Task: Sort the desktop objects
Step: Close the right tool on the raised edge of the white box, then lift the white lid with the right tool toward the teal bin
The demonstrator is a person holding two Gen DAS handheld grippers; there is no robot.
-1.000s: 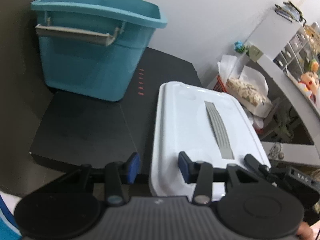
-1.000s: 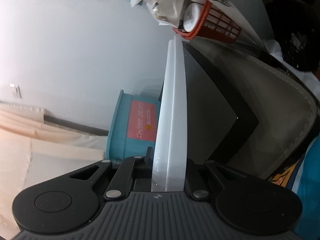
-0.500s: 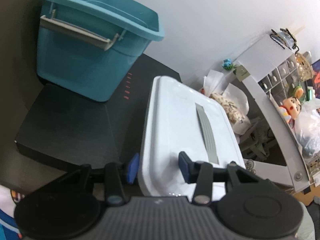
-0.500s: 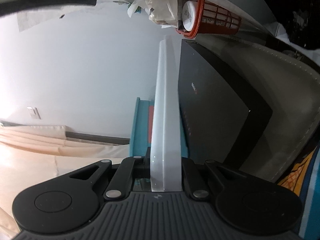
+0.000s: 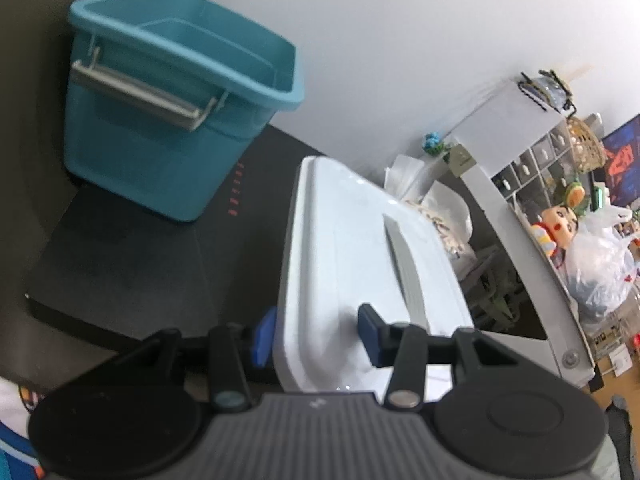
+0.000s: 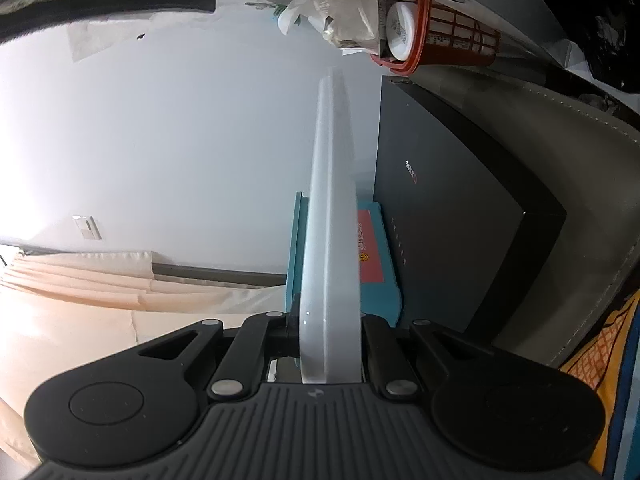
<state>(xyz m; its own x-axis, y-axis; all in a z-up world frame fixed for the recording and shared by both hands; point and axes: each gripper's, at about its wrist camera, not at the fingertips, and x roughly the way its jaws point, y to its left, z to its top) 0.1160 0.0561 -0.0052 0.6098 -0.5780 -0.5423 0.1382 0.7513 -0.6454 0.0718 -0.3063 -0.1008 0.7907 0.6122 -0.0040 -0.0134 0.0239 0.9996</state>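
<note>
Gripping opposite edges, both grippers hold a white lid (image 5: 360,264) with a grey strip handle (image 5: 404,264) above a black box (image 5: 132,264) on the tabletop (image 6: 580,208). The left gripper (image 5: 316,336) has its blue-padded fingers (image 5: 368,332) straddling the lid's near edge, one above the top face and one at its side; whether they press it cannot be told. The right gripper (image 6: 330,336) pinches the lid (image 6: 332,240), seen edge-on, between its black fingers (image 6: 370,332). At 10 o'clock from the lid in the left wrist view, a teal bin (image 5: 172,120) with a grey handle (image 5: 140,92) stands on the box, well apart from it. At 2 o'clock a white shelf unit (image 5: 520,148) carries toys and bags.
</note>
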